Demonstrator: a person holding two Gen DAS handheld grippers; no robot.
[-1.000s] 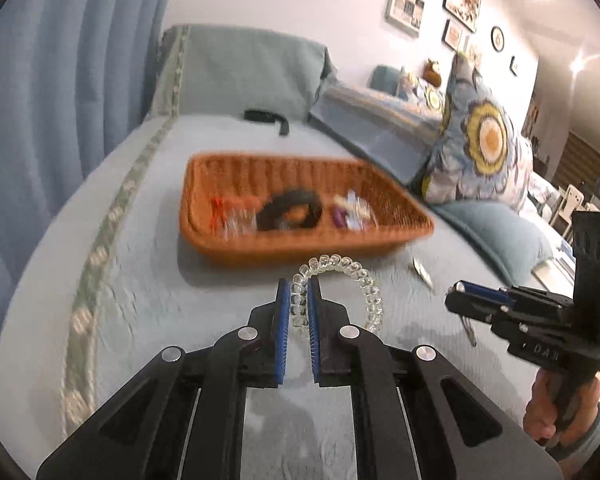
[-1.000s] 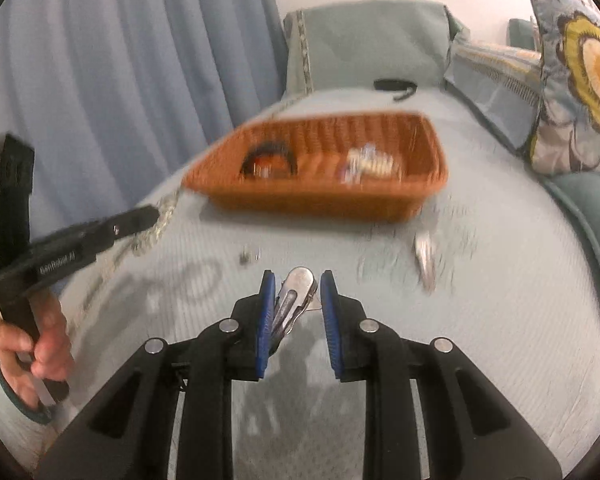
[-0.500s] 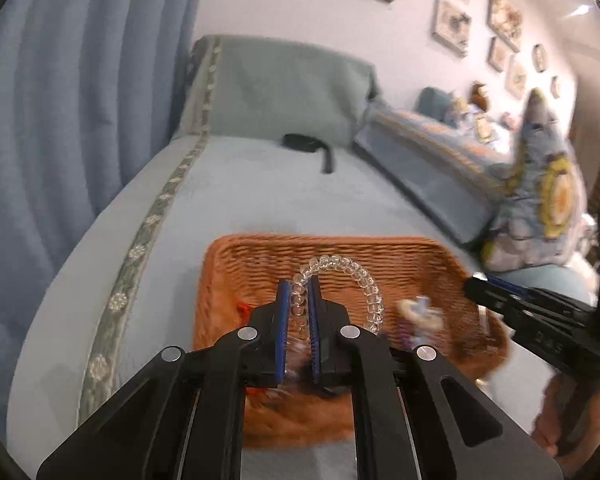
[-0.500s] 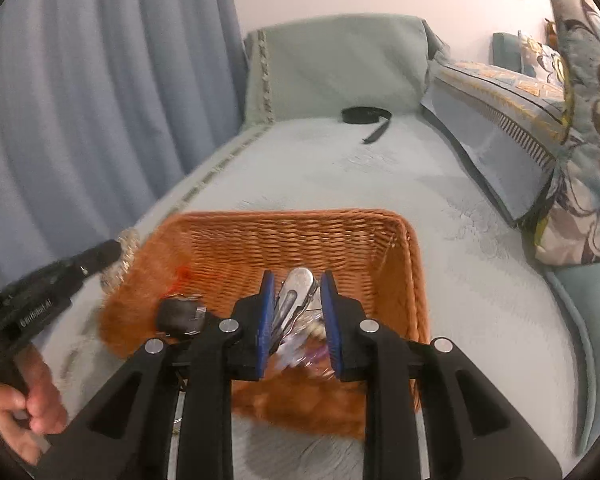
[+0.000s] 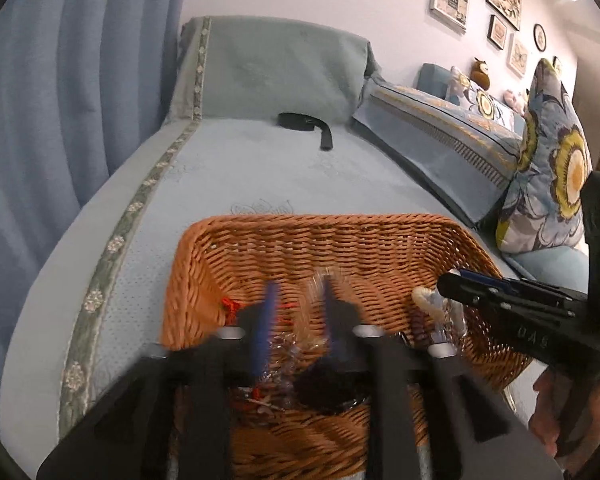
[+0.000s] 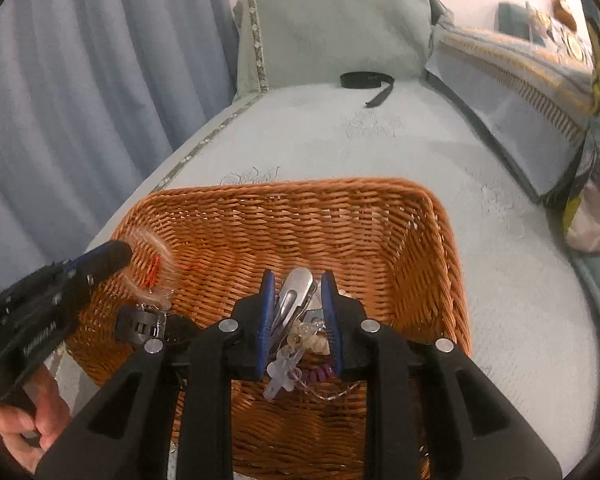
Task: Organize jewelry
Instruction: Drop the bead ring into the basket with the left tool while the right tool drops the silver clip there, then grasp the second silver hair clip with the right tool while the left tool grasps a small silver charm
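**Both Hand-Held Grippers Over the Basket**

The left hand-held gripper (image 5: 296,312) has just been opening; its jaws stand apart, with a blurred clear beaded bracelet (image 6: 156,268) loose between them. The right hand-held gripper (image 6: 298,312) has just been opening slightly, a silver hair clip (image 6: 296,292) between its pads. Both are above the wicker basket (image 6: 300,200) on the bed (image 6: 380,140).

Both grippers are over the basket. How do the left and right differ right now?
The left gripper has just been opening its jaws wide, while the right gripper has only been easing its jaws apart. The left's clear bead bracelet is a blur at its tip and looks released. The right's silver clip stands upright between the jaws, and I can't tell if it's gripped. Both hang over the wicker basket.
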